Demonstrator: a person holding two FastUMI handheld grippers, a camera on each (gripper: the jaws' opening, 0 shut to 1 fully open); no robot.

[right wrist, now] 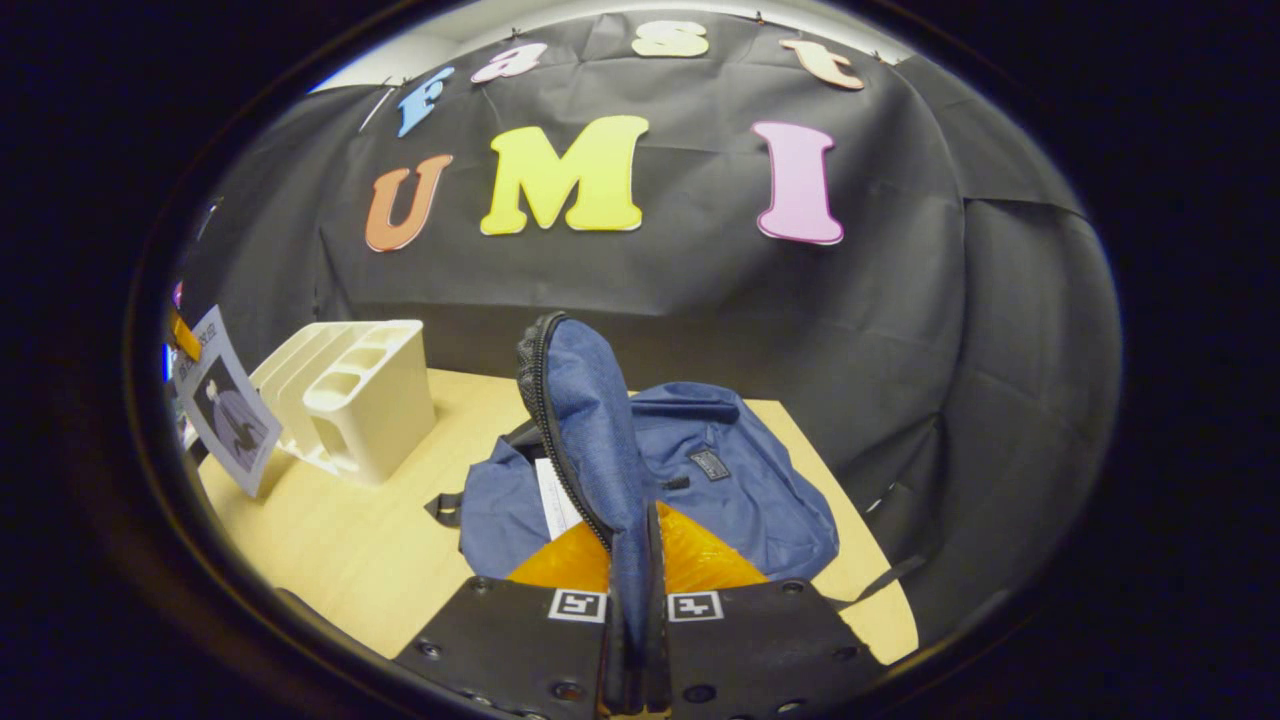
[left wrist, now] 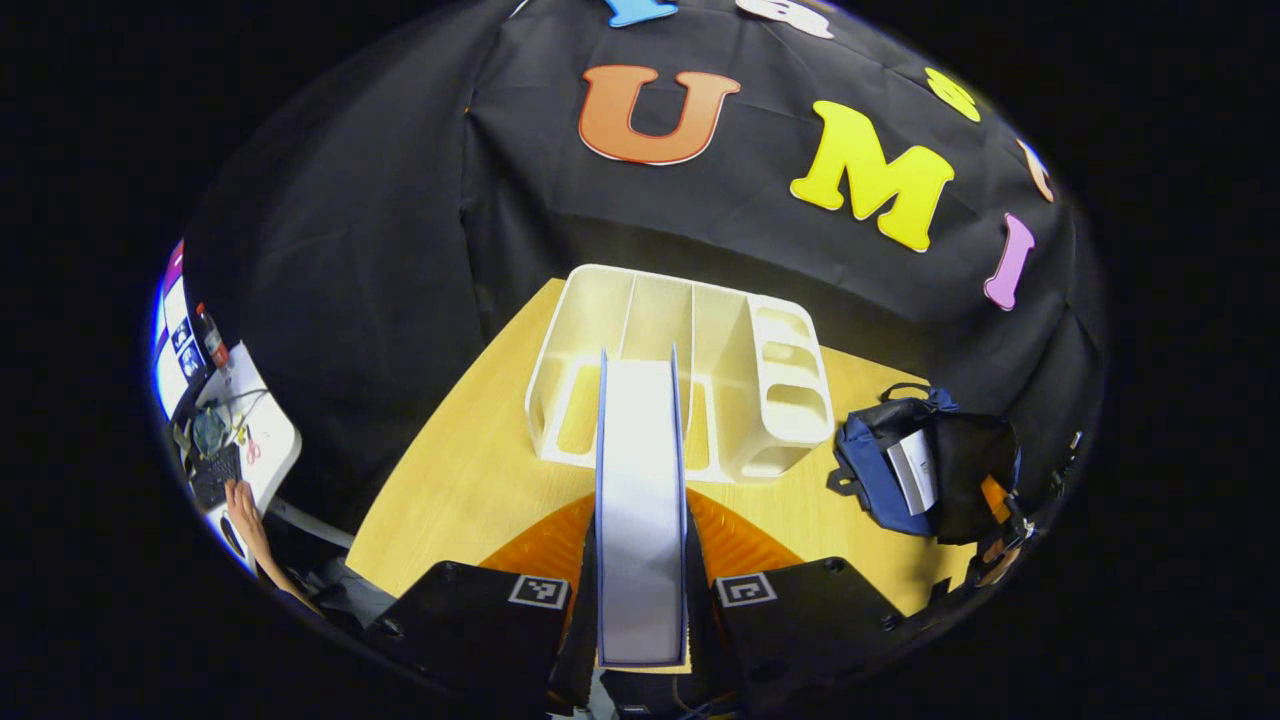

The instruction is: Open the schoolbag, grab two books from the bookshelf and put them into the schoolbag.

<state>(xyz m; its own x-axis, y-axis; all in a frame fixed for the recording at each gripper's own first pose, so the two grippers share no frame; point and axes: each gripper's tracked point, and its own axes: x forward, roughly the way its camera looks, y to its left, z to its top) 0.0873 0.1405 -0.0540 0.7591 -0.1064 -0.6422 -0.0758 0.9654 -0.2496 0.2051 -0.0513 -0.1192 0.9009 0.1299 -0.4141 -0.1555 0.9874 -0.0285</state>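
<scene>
Left gripper (left wrist: pixel 640 610): fingers closed on a book (left wrist: pixel 640 500), held edge-on with the page block facing the camera and the blue covers on either side. The book is lifted clear of the white bookshelf (left wrist: pixel 690 370), which stands on the bench (left wrist: pixel 450 480) just beyond it; its slots look empty from here.

Right gripper (right wrist: pixel 632 640): fingers pinched on the schoolbag's zippered flap (right wrist: pixel 575 420), holding it up and the mouth open. The blue schoolbag (right wrist: pixel 740 490) lies on the bench, right of the bookshelf (right wrist: pixel 350 395). A first book (right wrist: pixel 555 500) appears to sit inside already, its white edge showing in the opening. The held book (right wrist: pixel 225 405) is also seen at far left in the right gripper view.

Judgement: second book in transit, task well past halfway.

To do well:
- Keep the flap high and taut so the mouth stays wide.
- Carry the book right, over the bookshelf's wall, not through it.
- Turn it to line up with the opening, slide it in beside the first book.
- Release only once it is seated; a corner could snag the zipper edge.
</scene>
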